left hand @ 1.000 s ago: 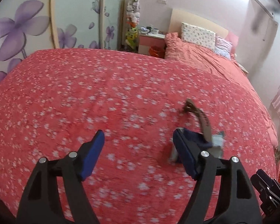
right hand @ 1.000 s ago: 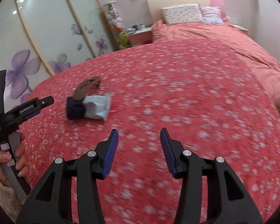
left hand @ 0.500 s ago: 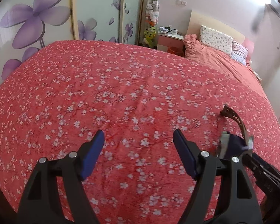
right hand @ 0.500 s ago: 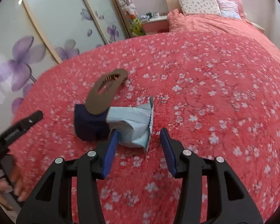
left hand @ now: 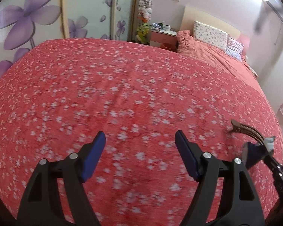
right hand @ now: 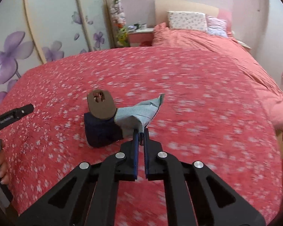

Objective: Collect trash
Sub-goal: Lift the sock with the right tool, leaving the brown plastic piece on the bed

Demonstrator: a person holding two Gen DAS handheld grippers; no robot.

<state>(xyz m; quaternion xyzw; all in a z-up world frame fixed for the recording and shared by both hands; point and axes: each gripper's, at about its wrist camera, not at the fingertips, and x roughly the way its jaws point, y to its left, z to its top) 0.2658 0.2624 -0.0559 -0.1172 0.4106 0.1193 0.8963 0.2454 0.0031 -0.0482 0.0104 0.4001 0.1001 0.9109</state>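
Observation:
The trash is a package of light blue wrapper [right hand: 139,114], a dark navy part [right hand: 101,131] and a brown cardboard hang tab [right hand: 101,104]. My right gripper [right hand: 140,133] is shut on the wrapper's near edge and holds the package just above the red flowered bedspread [right hand: 198,94]. In the left wrist view the package [left hand: 254,150] hangs at the far right, with the right gripper's tip [left hand: 279,171] under it. My left gripper [left hand: 139,146] is open and empty over the bedspread [left hand: 122,86].
Pillows [right hand: 186,20] and a headboard lie at the far end of the bed. A pink nightstand [right hand: 140,35] and a stack of plush toys [right hand: 118,22] stand beside it. A flowered wardrobe [left hand: 28,18] runs along the left. The hand on the left gripper shows at the left edge [right hand: 1,162].
My right gripper has closed on the light blue wrapper and lifted the package slightly. My left gripper has stayed open and shifted a little, with the package staying at its right.

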